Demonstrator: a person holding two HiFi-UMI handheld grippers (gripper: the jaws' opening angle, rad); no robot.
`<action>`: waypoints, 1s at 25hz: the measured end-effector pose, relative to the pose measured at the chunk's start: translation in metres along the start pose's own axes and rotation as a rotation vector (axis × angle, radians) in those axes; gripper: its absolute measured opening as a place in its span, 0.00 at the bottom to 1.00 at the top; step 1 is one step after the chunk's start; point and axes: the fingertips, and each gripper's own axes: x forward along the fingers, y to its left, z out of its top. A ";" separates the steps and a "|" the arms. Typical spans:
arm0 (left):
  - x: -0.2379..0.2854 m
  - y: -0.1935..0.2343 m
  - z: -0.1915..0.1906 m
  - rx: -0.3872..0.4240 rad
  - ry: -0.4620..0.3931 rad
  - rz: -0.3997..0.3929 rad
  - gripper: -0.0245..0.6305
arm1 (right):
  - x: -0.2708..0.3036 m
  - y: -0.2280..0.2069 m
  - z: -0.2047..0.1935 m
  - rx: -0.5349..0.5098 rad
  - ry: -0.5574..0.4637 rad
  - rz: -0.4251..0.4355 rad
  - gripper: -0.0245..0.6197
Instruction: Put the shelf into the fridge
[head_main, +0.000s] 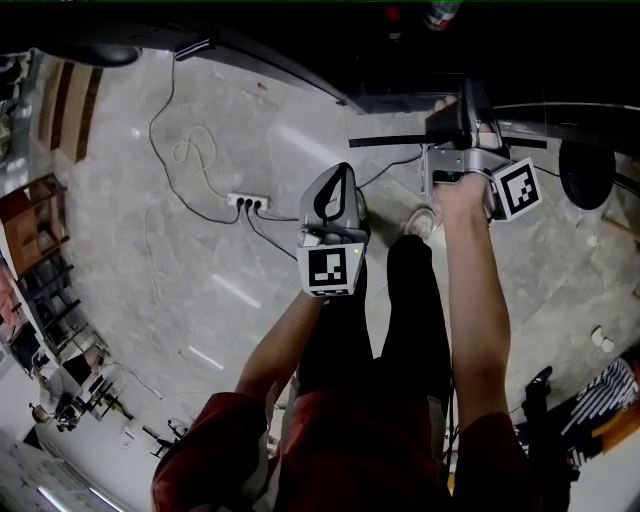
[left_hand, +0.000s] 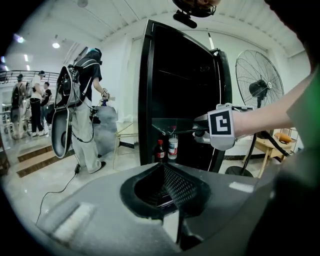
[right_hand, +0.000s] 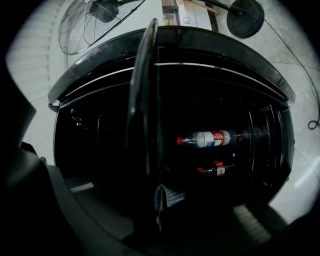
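**At the fridge mouth: shelf pinched by one edge**

Before the fridge's open front, the right gripper has its jaws closed on the near edge of the shelf. The rest of the pane reaches level toward the dark interior. From the right gripper view the pane shows edge-on, a thin plate running straight out from between the jaws.

The left gripper hangs back from the fridge, lower and nearer the person. Its jaws look closed together with nothing between them.

The shelf looks like clear glass, so it is probably stiff, smooth, brittle and fairly heavy for a grip at one point. Held at one edge, it will likely try to sag and twist at the far end. A second hold on the same near edge, apart from the first, would probably steady it. A knock against the fridge frame could chip it.

Two bottles stand low inside the fridge, beneath the shelf's level, so they seem clear of its path. The rails inside the fridge are too dark to make out. A pedestal fan stands just beside the fridge. Another person stands well off on the fridge's other side. A power strip and its cables lie on the floor in front of the fridge.
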 end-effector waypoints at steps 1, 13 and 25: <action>0.000 0.000 -0.001 -0.001 0.002 0.001 0.05 | 0.003 0.000 0.000 0.001 0.000 0.001 0.05; -0.002 0.004 -0.004 0.002 0.011 0.013 0.05 | 0.042 0.000 0.005 -0.004 0.013 -0.002 0.05; -0.003 0.009 -0.005 -0.002 0.016 0.027 0.05 | 0.080 0.001 0.010 0.001 0.002 -0.021 0.05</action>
